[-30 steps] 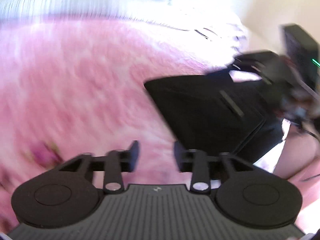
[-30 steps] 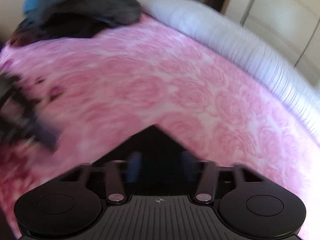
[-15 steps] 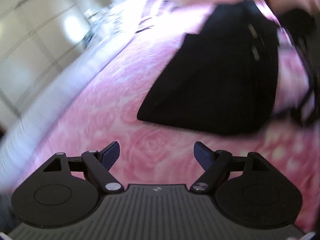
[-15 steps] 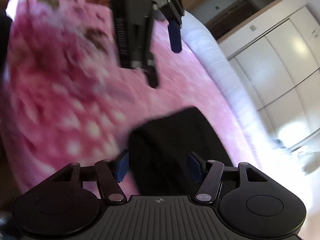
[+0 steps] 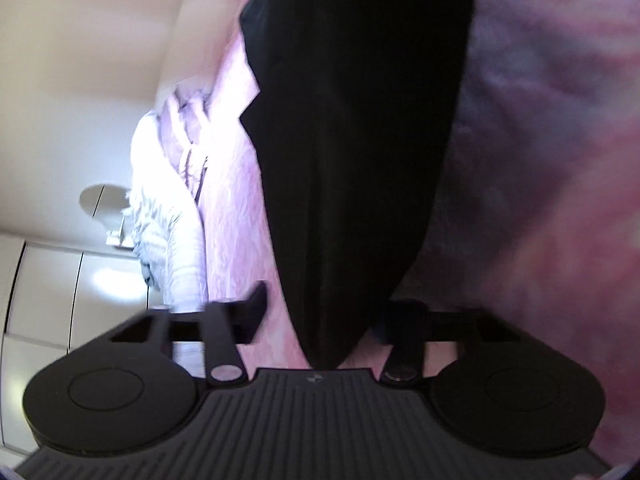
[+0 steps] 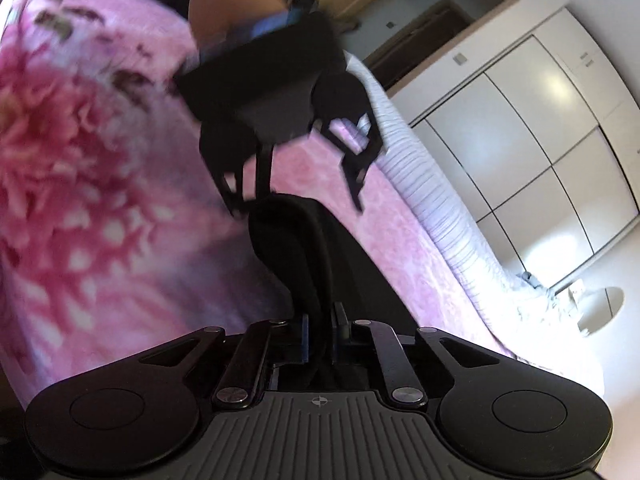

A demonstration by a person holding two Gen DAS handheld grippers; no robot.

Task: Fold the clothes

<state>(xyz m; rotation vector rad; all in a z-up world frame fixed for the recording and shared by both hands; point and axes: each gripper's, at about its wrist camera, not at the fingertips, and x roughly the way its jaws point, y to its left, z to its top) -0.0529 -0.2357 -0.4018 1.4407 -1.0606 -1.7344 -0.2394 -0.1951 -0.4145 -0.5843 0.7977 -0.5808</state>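
A black garment (image 5: pixel 360 160) lies folded on the pink floral blanket (image 6: pixel 100 200). In the left wrist view its narrow end runs between the fingers of my left gripper (image 5: pixel 324 312). Those jaws are closing, and pink blanket still shows between the left finger (image 5: pixel 256 308) and the cloth. From the right wrist view, the left gripper (image 6: pixel 296 200) straddles the far end of the black garment (image 6: pixel 320 260) with fingers spread. My right gripper (image 6: pixel 322 328) is closing and has the near fold of the garment pinched tight between its pads.
A white ribbed duvet (image 6: pixel 440 220) runs along the far side of the blanket. White wardrobe doors (image 6: pixel 540 140) stand behind it. A person's forearm (image 6: pixel 228 4) reaches in above the left gripper. White bedding (image 5: pixel 168 220) lies bunched at the left.
The left gripper rolled over, dropped to the garment's end and narrowed from a wide spread. The right gripper's jaws closed onto the garment's near fold.
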